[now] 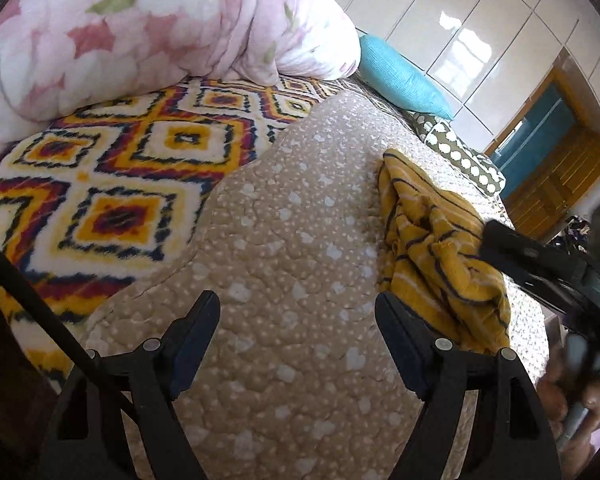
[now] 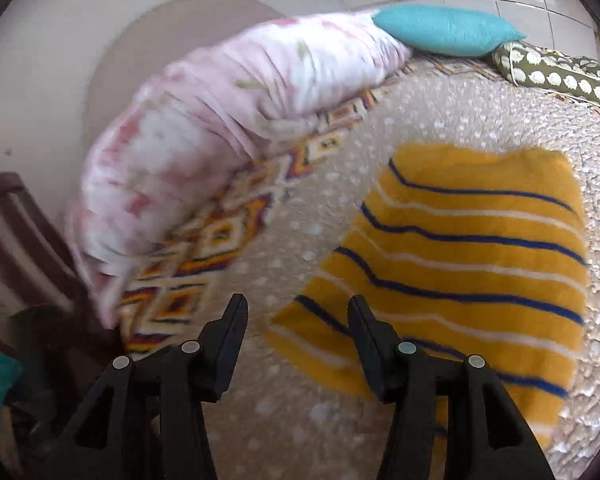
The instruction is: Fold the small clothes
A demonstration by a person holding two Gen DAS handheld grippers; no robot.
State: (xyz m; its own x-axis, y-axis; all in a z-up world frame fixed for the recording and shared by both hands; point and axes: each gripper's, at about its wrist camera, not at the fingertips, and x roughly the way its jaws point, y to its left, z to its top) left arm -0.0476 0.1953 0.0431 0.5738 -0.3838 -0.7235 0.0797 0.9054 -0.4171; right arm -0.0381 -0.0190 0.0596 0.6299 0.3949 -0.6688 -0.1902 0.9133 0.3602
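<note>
A: Where is the garment [image 2: 460, 248] laid?

B: It is spread on the beige quilt [image 1: 284, 240], toward the bed's right edge. The striped yellow cloth is seen fairly flat in the right wrist view and more rumpled in the left one. It seems to be set on the bare quilt so that it can be folded, clear of the patterned blanket [image 1: 100, 184] and the pink duvet [image 1: 140, 28] at the far side.

A: How are the grippers held?

B: The left gripper [image 1: 298, 312] is held wide apart over bare quilt, just beside the garment's near corner, with nothing between the jaws. The right gripper [image 2: 298, 316] is parted more narrowly; its right finger overlaps the garment's near corner, and nothing is seen pinched, though that view is blurred.

A: And the pose?

B: Both are pointed forward and down at the bed. The right gripper [image 1: 540, 264] is seen at the bed's right edge, with a hand [image 1: 576, 412] below it.
</note>
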